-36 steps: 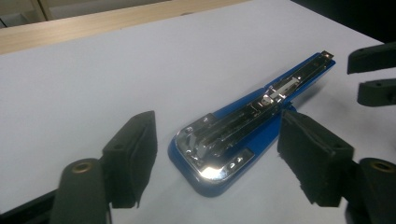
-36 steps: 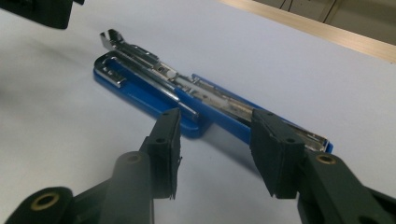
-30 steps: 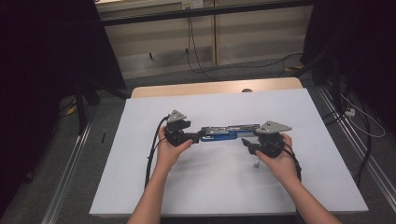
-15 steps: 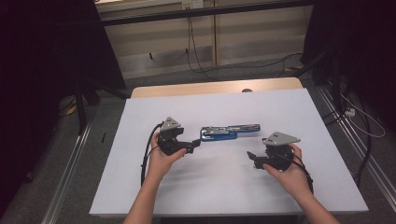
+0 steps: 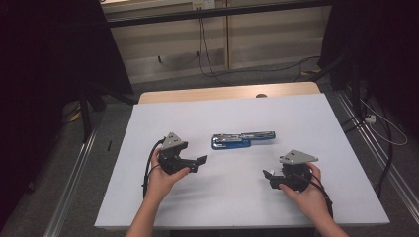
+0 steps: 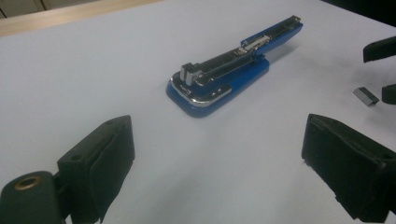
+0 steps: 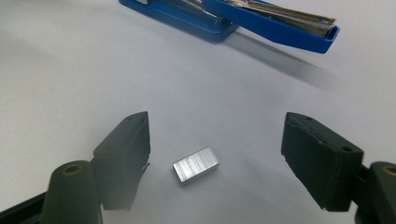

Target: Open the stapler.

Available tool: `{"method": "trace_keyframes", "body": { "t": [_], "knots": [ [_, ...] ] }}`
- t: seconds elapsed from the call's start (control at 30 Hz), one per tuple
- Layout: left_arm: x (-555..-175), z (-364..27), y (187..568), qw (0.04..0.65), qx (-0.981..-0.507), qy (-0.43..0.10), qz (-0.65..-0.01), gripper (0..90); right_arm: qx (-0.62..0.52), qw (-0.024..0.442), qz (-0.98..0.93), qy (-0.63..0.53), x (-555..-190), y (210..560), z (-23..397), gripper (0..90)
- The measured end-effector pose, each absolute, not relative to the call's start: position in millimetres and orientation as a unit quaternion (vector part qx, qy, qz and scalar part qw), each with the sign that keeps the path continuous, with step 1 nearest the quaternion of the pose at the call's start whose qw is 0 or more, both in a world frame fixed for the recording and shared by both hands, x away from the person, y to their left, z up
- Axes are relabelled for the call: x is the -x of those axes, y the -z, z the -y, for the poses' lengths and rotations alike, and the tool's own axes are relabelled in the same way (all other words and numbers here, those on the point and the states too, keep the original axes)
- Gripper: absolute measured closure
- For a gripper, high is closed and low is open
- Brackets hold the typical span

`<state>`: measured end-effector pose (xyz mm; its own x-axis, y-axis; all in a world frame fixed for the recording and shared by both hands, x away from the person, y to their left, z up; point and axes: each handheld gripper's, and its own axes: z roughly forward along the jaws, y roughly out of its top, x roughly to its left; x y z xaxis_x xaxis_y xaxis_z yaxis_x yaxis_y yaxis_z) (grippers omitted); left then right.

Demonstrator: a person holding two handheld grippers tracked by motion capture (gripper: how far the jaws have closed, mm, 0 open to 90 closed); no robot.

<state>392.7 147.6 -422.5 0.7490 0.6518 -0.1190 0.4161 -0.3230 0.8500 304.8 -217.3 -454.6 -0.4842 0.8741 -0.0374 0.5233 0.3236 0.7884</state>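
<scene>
Both grippers, left (image 5: 200, 160) and right (image 5: 267, 176), are just opened and drawn back empty from the opened blue stapler (image 5: 243, 140); staple strip (image 7: 195, 165) is framed for pickup.

White table (image 5: 346, 163) with a bare wooden strip (image 5: 207, 94) along the far edge. Grey floor beyond; black cables (image 5: 217, 69) trail across it. Metal rails (image 5: 74, 187) flank the table. Dark curtains either side.

bare table (image 5: 306, 118) all around, blue stapler (image 5: 243, 140) mid-table, staple block (image 7: 195, 165) between right gripper (image 7: 217, 161) jaws
</scene>
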Motion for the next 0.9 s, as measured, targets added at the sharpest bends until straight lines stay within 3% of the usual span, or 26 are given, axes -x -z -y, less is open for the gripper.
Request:
{"method": "trace_keyframes", "body": {
  "t": [0.5,0.9],
  "knots": [
    [-397.4,-149.0,423.2,0.483,-0.8,-0.123,-0.335,9.6,-0.469,0.249,-0.771,-0.35,-310.3,460.7,210.8,25.4],
    [-398.7,-149.8,423.5,0.484,-0.798,-0.121,-0.337,9.9,-0.472,0.243,-0.782,-0.328,-310.4,464.7,211.3,32.6]
  ]
}}
